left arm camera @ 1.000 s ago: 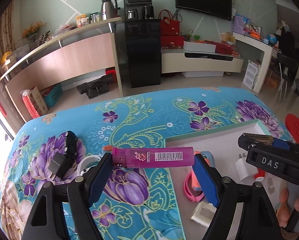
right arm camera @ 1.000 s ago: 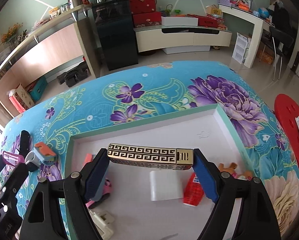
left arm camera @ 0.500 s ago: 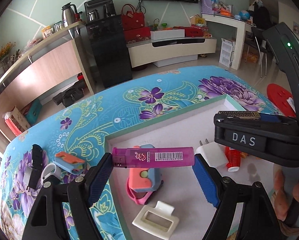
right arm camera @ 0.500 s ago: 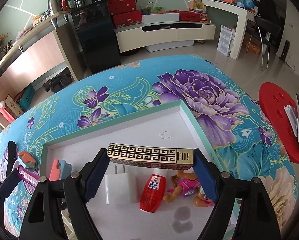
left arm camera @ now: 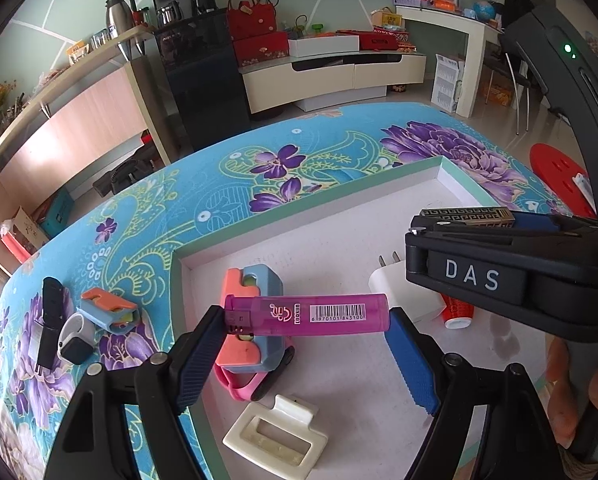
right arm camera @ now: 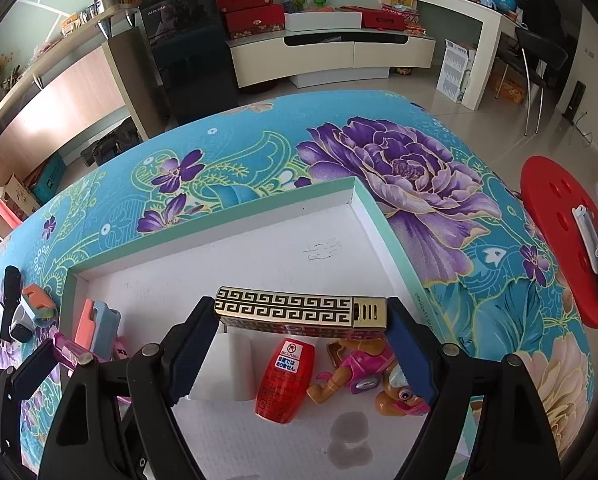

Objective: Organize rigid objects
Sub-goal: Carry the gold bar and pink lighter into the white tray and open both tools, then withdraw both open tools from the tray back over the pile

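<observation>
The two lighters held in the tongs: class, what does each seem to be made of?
Pink lighter: translucent glossy plastic, likely; light passes through its body, which carries a barcode label. Gold patterned lighter: probably polished metal; it gleams, with a black key pattern and vent slots.

Left tool [left arm camera: 307, 322]: pitched steeply down, blue fingers [left arm camera: 413, 364] clamped end to end on a pink lighter [left arm camera: 307, 314], held crosswise. Right tool [right arm camera: 301, 318]: likewise pitched down, fingers [right arm camera: 409, 356] pressed on both ends of a gold patterned lighter [right arm camera: 299, 308], level between them. Both side by side, right one's body crossing the left view. Bare fingertips of a hand [left arm camera: 569, 396] wrapped on its handle.
</observation>
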Motion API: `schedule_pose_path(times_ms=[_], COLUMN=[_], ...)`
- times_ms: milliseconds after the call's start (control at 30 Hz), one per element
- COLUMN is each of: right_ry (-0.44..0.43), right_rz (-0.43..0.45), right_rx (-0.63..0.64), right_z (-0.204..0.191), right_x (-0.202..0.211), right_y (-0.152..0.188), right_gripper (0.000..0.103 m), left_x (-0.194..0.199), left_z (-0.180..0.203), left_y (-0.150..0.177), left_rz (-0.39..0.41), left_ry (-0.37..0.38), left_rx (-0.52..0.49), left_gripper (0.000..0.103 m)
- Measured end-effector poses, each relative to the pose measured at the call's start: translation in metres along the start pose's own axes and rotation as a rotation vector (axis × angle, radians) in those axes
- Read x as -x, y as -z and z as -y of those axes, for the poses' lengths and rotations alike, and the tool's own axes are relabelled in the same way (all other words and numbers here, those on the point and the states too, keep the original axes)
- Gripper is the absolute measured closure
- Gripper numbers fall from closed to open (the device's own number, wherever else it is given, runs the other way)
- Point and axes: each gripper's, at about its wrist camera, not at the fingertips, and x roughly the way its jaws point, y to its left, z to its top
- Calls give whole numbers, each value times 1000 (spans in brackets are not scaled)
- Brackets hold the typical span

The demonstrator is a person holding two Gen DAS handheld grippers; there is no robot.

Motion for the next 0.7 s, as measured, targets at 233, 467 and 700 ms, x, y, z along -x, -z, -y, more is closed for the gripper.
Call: schedule_pose_path(times_ms=[233, 467, 700], right_ry=[9, 3, -6], right_rz=[-27, -37, -22], right_rx=[21, 38, 53], right_z=[-3, -8, -14], right_x=[-6, -6, 1], right_y=[2, 2, 1], right_gripper=[19, 19, 17], left_x=[-8, -8, 0], left_z=[3, -2, -7], left_y=[3, 2, 0], left_rz=[-39, -51, -40], left_ry=[-3, -3, 11], left_rx=[-10, 12, 22], left_gripper=[20, 11, 11])
